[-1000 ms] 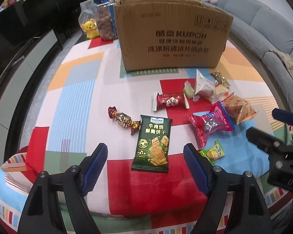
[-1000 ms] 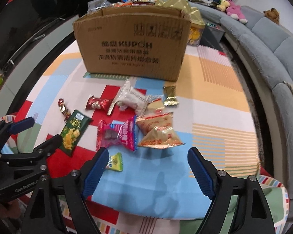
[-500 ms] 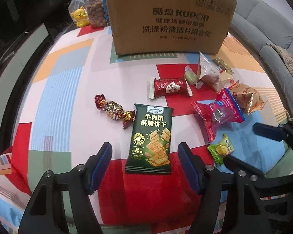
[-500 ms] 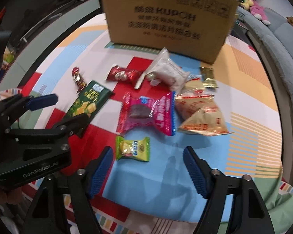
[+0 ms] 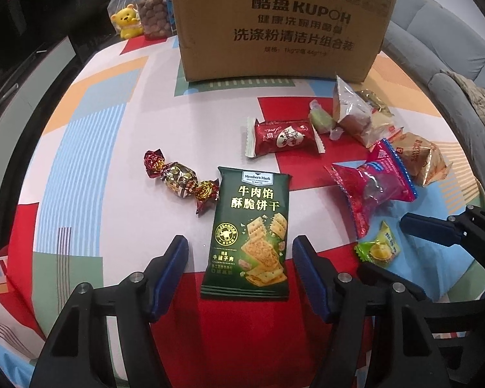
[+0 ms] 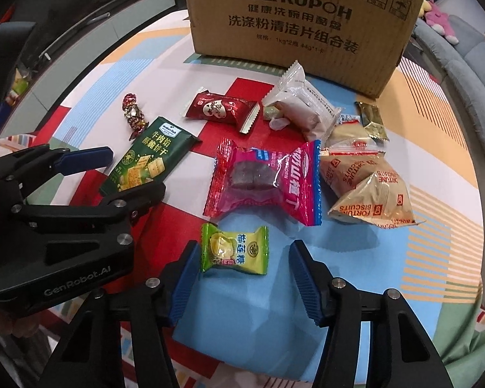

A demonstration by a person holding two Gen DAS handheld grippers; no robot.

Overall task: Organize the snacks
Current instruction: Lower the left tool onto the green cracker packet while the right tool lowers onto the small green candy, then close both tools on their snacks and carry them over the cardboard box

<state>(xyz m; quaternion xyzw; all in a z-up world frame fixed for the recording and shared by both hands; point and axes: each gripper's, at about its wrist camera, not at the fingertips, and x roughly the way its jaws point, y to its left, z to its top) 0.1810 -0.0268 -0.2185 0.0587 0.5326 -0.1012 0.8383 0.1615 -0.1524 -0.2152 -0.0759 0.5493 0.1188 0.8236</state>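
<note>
Both gripping tools lowered, jaws lately narrowed yet ungripped: left hand-held gripper (image 5: 239, 265) straddling green cracker packet (image 5: 250, 232), right hand-held gripper (image 6: 242, 274) framing durian candy (image 6: 234, 249) near worktop (image 6: 388, 278) front edge; cardboard box (image 6: 304, 22) at back edge, nothing yet lifted.

Left wrist view: steeply down and close over the patchwork cloth (image 5: 90, 168), forward along its fingers, centred on the green cracker packet (image 5: 247, 236). Right wrist view: same steep, close look from further right, centred on the small green candy (image 6: 234, 249). Shared by both: the snack scatter, the cardboard box (image 5: 281, 22) behind, each other's gripper at the frame edge.
</note>
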